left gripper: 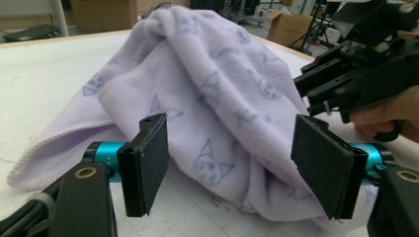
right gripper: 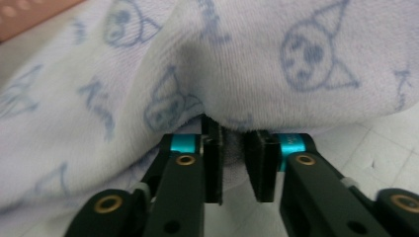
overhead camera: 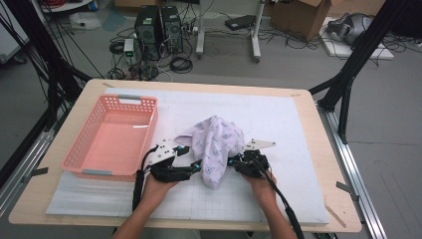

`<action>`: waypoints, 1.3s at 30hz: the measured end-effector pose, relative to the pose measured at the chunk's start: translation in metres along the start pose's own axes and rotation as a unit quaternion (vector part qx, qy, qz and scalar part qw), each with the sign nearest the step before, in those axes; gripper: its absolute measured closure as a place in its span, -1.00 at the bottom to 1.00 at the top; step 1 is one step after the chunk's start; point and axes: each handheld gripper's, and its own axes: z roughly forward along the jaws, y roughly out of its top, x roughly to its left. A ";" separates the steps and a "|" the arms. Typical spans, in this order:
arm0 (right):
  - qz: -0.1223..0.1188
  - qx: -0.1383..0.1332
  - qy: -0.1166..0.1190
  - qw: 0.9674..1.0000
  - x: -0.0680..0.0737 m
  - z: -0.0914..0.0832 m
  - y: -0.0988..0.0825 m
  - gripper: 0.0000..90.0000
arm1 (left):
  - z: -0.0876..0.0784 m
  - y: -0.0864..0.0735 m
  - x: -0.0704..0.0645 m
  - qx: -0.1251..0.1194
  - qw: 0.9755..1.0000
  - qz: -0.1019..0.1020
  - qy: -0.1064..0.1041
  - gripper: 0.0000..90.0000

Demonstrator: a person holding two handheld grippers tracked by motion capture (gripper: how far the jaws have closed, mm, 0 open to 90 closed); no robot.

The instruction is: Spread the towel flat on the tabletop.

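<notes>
White mat point(overhead camera: 278, 114) bears my bunched cloth point(overhead camera: 216, 144) at centre, basket point(overhead camera: 94, 158) at nine o'clock empty: right tongs point(overhead camera: 232, 162) pinch its edge, left tongs point(overhead camera: 197, 166) gape beside it, lifting remains, I judge.

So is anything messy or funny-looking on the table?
The cloth is the odd thing: it lies in a crumpled, humped heap on the white mat, not flat or folded. The right gripper pinches its edge; the left gripper's jaws stand open around a fold. The pink basket sits straight and empty. Nothing is spilled or torn.
</notes>
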 end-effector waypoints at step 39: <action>0.068 0.013 -0.167 0.983 -0.085 -0.096 -0.010 0.12 | 0.108 0.032 -0.044 0.136 0.982 0.022 -0.129 0.81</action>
